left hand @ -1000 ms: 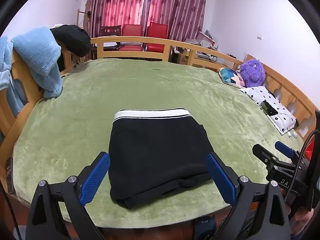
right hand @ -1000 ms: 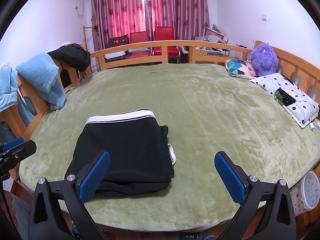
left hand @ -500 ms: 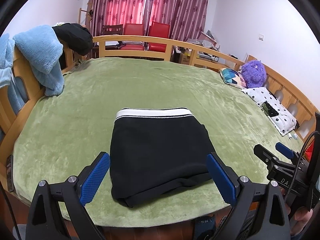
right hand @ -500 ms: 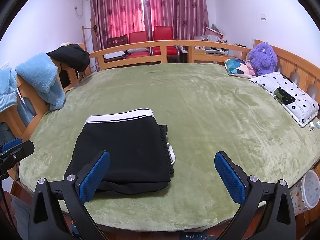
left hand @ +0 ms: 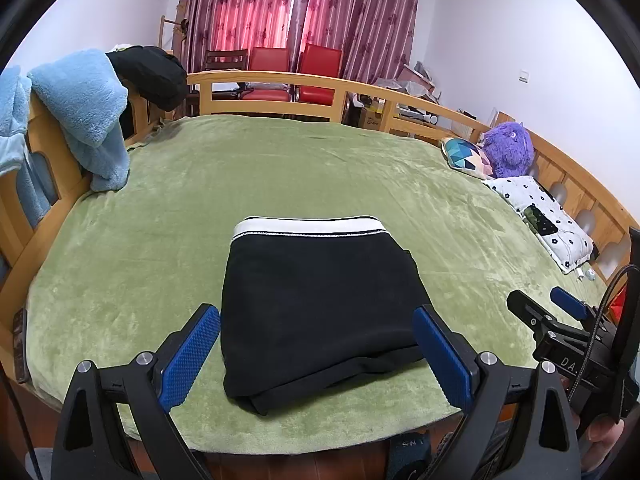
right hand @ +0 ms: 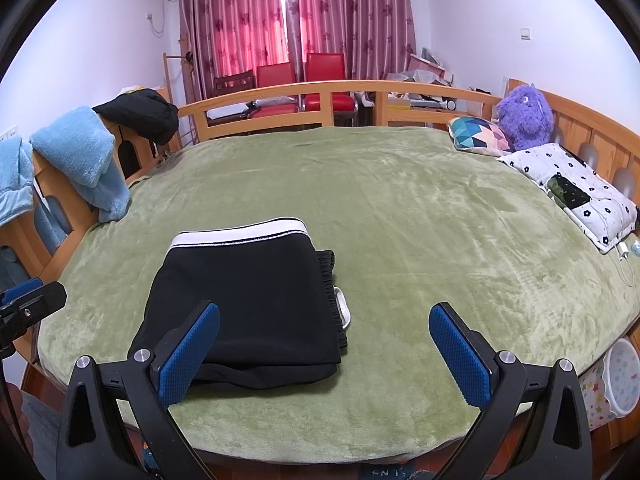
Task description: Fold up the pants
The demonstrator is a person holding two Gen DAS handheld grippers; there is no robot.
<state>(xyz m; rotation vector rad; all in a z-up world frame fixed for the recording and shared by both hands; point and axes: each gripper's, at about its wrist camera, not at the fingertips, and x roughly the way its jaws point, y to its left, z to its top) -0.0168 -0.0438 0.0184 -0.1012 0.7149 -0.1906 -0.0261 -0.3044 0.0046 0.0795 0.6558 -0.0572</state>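
Centre stage: wide bed [left hand: 328, 168] under a green plush blanket [right hand: 420, 220], ringed by a curved wooden rail [left hand: 272, 80]. Folded black pants [left hand: 316, 304] flat on the blanket near the front edge, white waistband [left hand: 310, 226] pointing away toward the red curtains [left hand: 304, 4], folded bottom edge nearest the cameras. Long axis hard to call: a squarish stack, slightly longer front to back. From the right wrist view, layered ribbed hems and a small pale loop poking out along the stack's right side.

Draped over the rail at left, a light blue fleece [left hand: 80, 108] and a dark garment [left hand: 152, 72]. At far right, a purple plush toy [right hand: 524, 116], a patterned cushion [right hand: 476, 136] and a white flowered pillow [right hand: 576, 188]; dark item on that pillow too small to identify.

Left gripper [left hand: 316, 350] hovering over the front of the pants, blue-padded fingers [left hand: 190, 358] spread wide either side of the stack, gripping nothing; contact with the cloth impossible to judge. Right gripper [right hand: 316, 354] likewise spread wide and empty, left finger [right hand: 184, 356] in front of the stack's near corner, right finger over bare blanket. Lower bodies of both tools cropped by the frame; part of a hand glimpsed at the lower right of the left wrist view.
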